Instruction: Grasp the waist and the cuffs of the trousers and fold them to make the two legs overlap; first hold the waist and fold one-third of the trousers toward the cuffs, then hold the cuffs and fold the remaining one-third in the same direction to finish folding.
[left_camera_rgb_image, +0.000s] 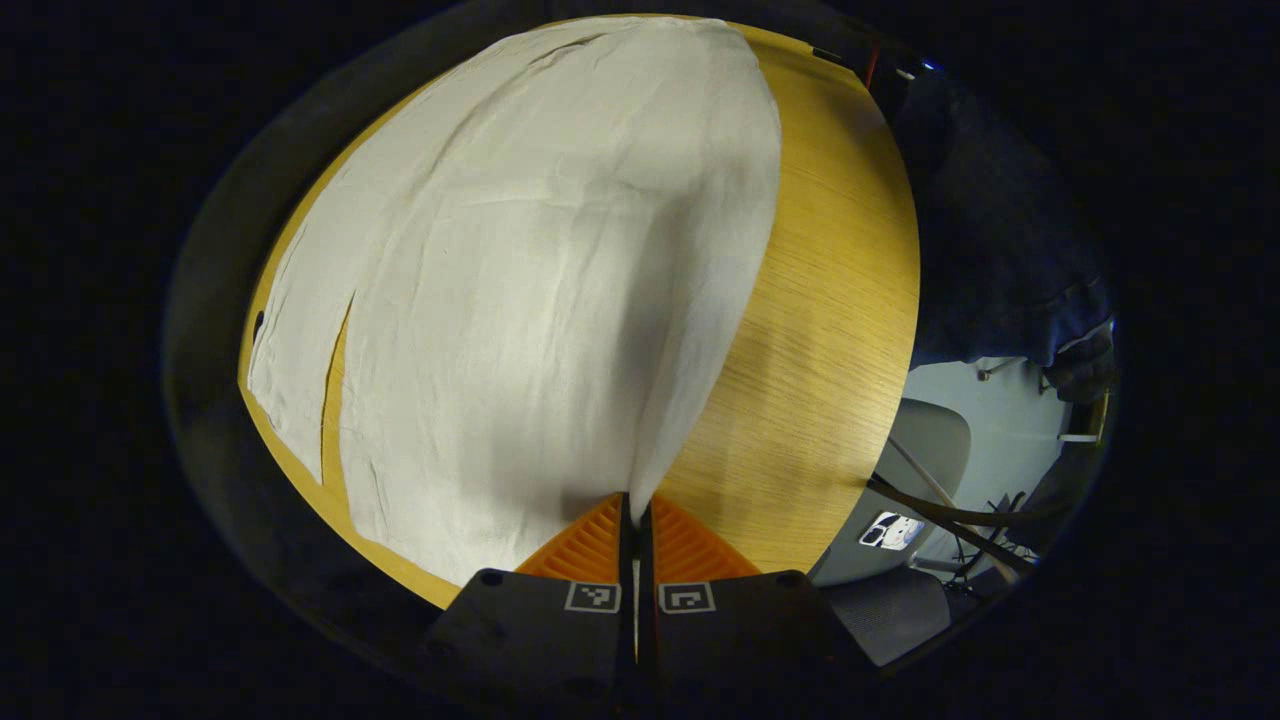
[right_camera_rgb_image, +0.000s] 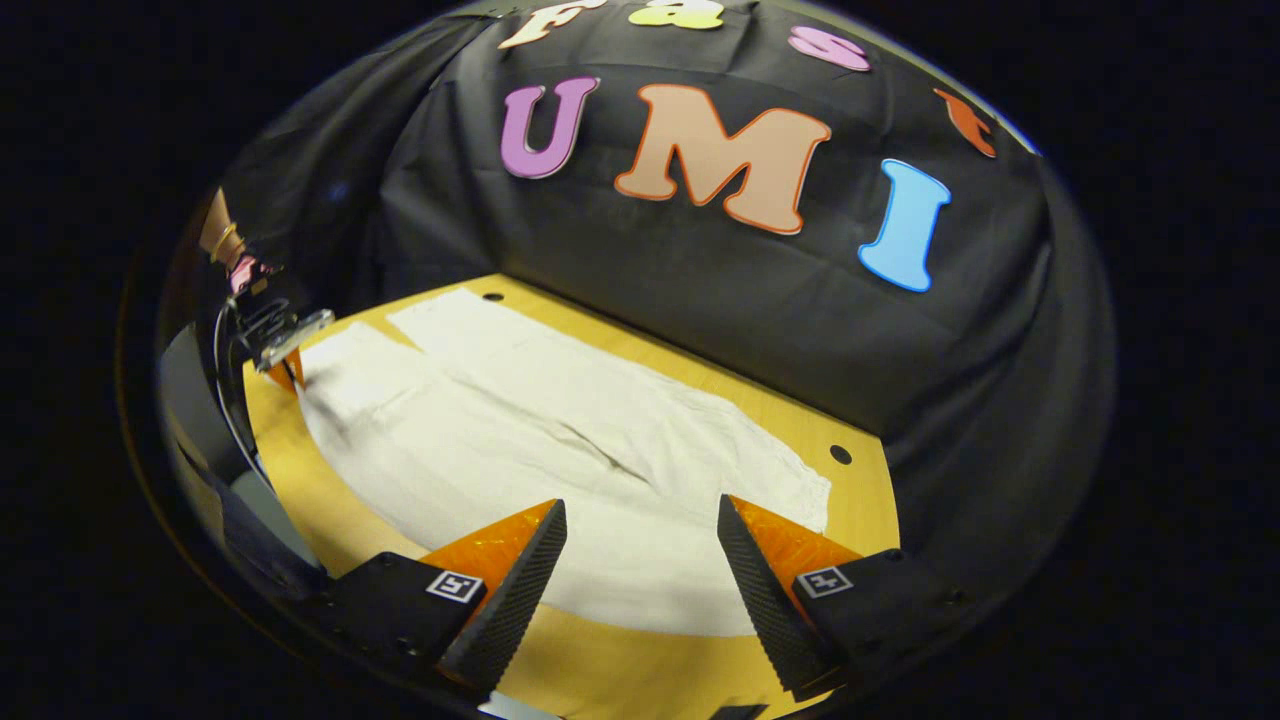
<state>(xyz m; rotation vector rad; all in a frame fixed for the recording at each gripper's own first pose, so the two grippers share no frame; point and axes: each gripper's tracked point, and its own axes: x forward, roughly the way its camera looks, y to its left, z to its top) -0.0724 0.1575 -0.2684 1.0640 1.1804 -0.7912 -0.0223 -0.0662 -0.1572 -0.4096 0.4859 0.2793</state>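
The off-white cloth trousers (right_camera_rgb_image: 560, 440) lie spread flat on the round light-wood table (right_camera_rgb_image: 330, 520), filling the centre of the right gripper view; the 2 legs run side by side toward the upper left of that frame, parted by a narrow strip of bare wood, and the wide waist end lies at the lower centre.

The right gripper (right_camera_rgb_image: 640, 530) stands at the bottom centre of its own view with its 2 fingers spread wide apart; the waist edge of the trousers shows between them, and neither finger presses on the cloth; whether the tips touch the fabric cannot be told.

The left gripper (left_camera_rgb_image: 636, 505) sits at the bottom centre of the left gripper view with its fingers drawn together on a thin edge of the trousers (left_camera_rgb_image: 540, 280); from that pinch the cloth rises in a raised fold toward the upper centre of the frame; bare table (left_camera_rgb_image: 830, 320) shows on the right.

In the right gripper view the left gripper (right_camera_rgb_image: 290, 370) appears at the far left of the frame, at the cuff end of the near leg.
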